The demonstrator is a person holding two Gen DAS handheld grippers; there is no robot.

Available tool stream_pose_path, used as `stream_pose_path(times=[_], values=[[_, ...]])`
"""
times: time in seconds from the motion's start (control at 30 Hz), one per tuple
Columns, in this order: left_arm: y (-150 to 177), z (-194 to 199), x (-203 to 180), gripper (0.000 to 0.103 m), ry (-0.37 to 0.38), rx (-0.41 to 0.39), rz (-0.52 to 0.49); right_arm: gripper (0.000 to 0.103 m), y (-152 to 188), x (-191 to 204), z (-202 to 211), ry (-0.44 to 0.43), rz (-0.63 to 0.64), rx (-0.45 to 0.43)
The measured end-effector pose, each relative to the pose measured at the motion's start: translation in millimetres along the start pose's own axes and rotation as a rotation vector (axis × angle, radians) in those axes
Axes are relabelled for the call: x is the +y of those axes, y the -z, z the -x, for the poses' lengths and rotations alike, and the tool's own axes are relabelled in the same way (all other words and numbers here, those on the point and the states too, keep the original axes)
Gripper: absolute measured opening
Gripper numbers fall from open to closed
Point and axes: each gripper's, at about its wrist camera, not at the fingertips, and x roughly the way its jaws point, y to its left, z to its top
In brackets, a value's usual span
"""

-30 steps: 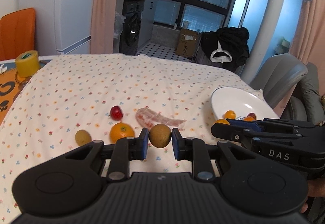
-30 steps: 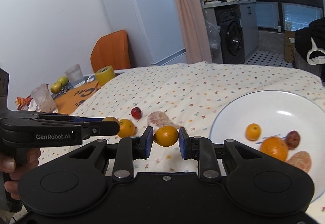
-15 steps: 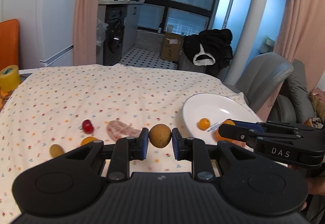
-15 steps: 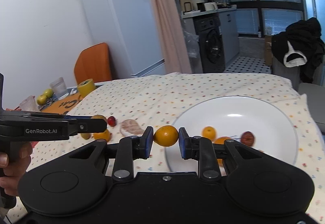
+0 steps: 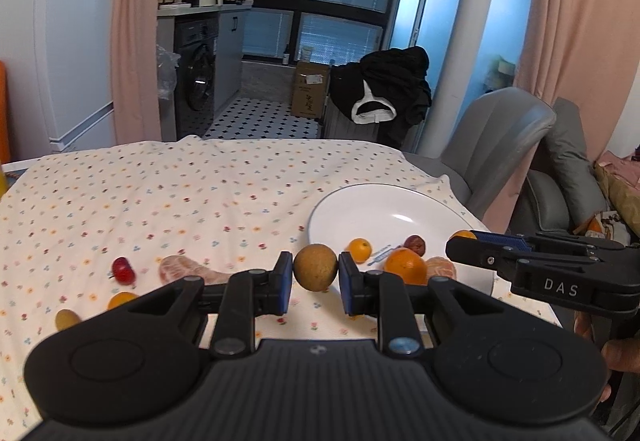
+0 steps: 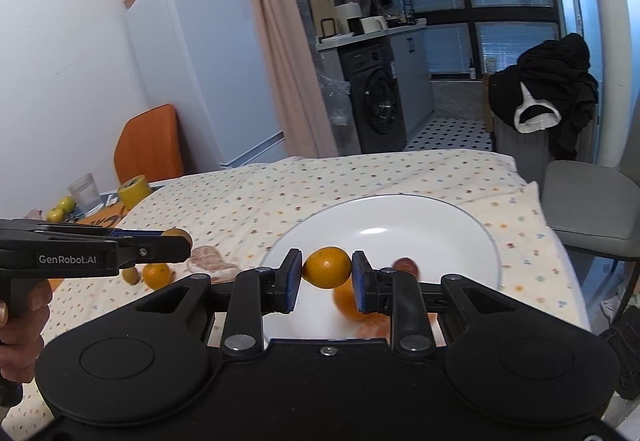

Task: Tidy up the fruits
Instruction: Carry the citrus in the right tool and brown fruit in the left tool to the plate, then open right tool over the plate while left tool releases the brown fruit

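- Left wrist view: the left gripper point(image 5: 315, 273) is held level above the near edge of the flowered tablecloth point(image 5: 192, 193), its blue pads pressed on either side of a round brown fruit point(image 5: 315, 266), which sits just left of the white plate point(image 5: 384, 203).
- In the same view the right gripper point(image 5: 464, 246) reaches in from the right over the plate's rim, a bit of orange showing at its tip.
- On the plate lie a small orange point(image 5: 359, 250), a larger orange point(image 5: 405, 266), a dark red fruit point(image 5: 414, 243) and a peeled mandarin point(image 5: 441, 270).
- On the cloth to the left lie a cherry point(image 5: 122, 270), a peeled segment point(image 5: 184, 270), another orange point(image 5: 121, 299) and a small brownish fruit point(image 5: 67, 318).
- Right wrist view: the right gripper is held level over the plate, its pads clamped on a small orange fruit point(image 6: 327, 267).
- A hand point(image 6: 20, 325) grips the left tool's handle at the left edge.
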Motion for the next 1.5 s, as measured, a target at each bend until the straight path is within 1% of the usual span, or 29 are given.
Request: stream_pose_path(times=[0.43,0.73,0.83,0.9,0.93,1.2,1.3,1.37,1.4,1.47,1.5], values=[[-5.0,-24.0,-26.7,0.023,0.052,0.025,-0.052,0.025,8.0,-34.1,9.9,0.078,-0.047,-0.007],[-2.6,-45.0,-36.0,0.023,0.068,0.062,-0.062,0.025,13.2,-50.7,3.5,0.104,-0.071,0.006],[-2.5,-48.3,-35.6,0.023,0.063,0.064,-0.055,0.026,13.9,-53.8,-1.3,0.112,-0.077,0.012],[-3.1,-48.5,-33.0,0.025,0.053,0.057,-0.047,0.032,14.0,-57.7,-3.0,0.12,-0.09,0.007],[-3.3,-48.8,-31.4,0.026,0.053,0.06,-0.044,0.033,14.1,-58.8,-3.6,0.127,-0.096,0.003],[-4.8,-41.1,-16.0,0.027,0.027,0.068,-0.011,0.035,13.5,-58.3,-3.6,0.117,-0.116,0.005],[-4.6,-34.7,-11.9,0.031,0.022,0.064,-0.009,0.041,11.7,-52.9,-4.7,0.107,-0.107,0.005],[-4.1,-30.1,-8.2,0.039,0.012,0.06,-0.004,0.043,10.5,-47.9,-5.6,0.097,-0.1,0.003],[-3.9,-28.2,-6.2,0.041,0.008,0.058,0.0,0.045,9.6,-45.3,-6.6,0.092,-0.096,0.004],[-2.9,-24.2,-1.2,0.048,-0.003,0.055,0.008,0.049,8.8,-39.8,-8.4,0.08,-0.089,0.006],[-2.5,-22.2,1.2,0.049,-0.009,0.055,0.012,0.051,8.3,-37.0,-9.8,0.074,-0.087,0.007]])
